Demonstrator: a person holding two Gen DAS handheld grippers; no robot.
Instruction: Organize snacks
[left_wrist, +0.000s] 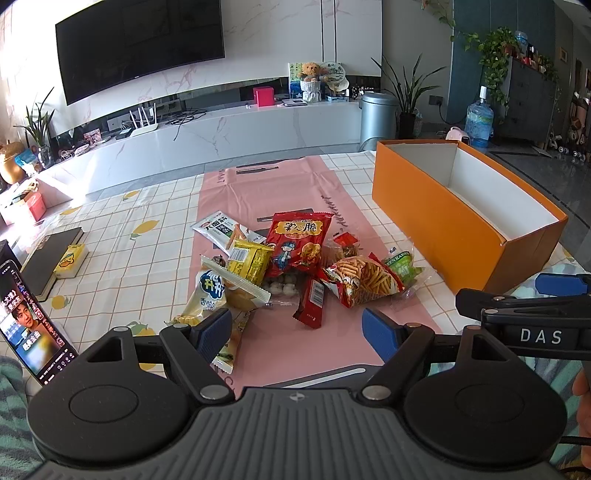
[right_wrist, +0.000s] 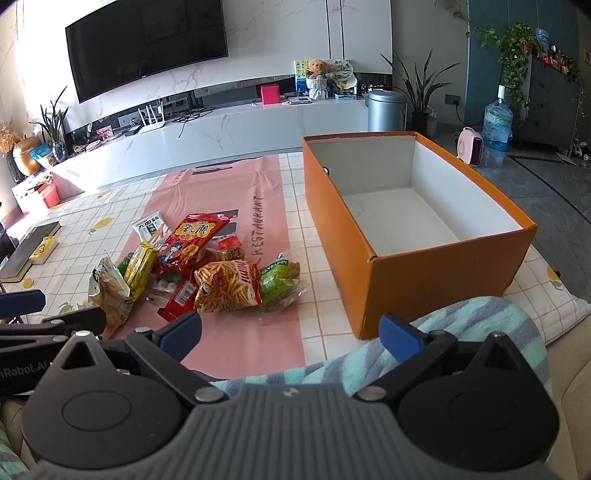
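**Snack pile lying on the pink mat, orange box standing empty beside it**

The left gripper (left_wrist: 297, 332) is hovering low over the near edge of the bench (left_wrist: 122, 236), its blue-padded fingers (left_wrist: 212, 332) spread wide and pinching nothing. The right gripper (right_wrist: 290, 330) is hanging just beside it, its fingers (right_wrist: 399, 332) likewise spread apart with nothing between them; a striped teal cloth (right_wrist: 480, 317) is lying under it at the bench's near edge.

The snacks are sitting in a loose heap on the pink mat (left_wrist: 273, 192), which is lying over a checked tablecloth with lemon prints. At the back of the heap a large red bag (left_wrist: 299, 240) is leaning over a clear pack of small white pieces (left_wrist: 282, 286). A yellow packet (left_wrist: 249, 260) is resting at its left, with a white and green packet (left_wrist: 218, 229) farther back. A pale bag with blue lettering (left_wrist: 210, 291) is lying nearest the left gripper's left finger. A slim dark red bar (left_wrist: 312, 302) is lying in front, and a bag printed with crisp sticks (left_wrist: 360, 280) is lying to its right, touching a green packet (left_wrist: 400, 264).

The orange box (right_wrist: 436, 277) is standing open to the right of the heap, well clear of it, its white inside holding no snacks. At the left edge of the bench a dark book (left_wrist: 48, 258) is lying with a small yellow box (left_wrist: 72, 260) just beside it, and a phone (left_wrist: 31, 325) with a lit screen is propped near the left gripper.
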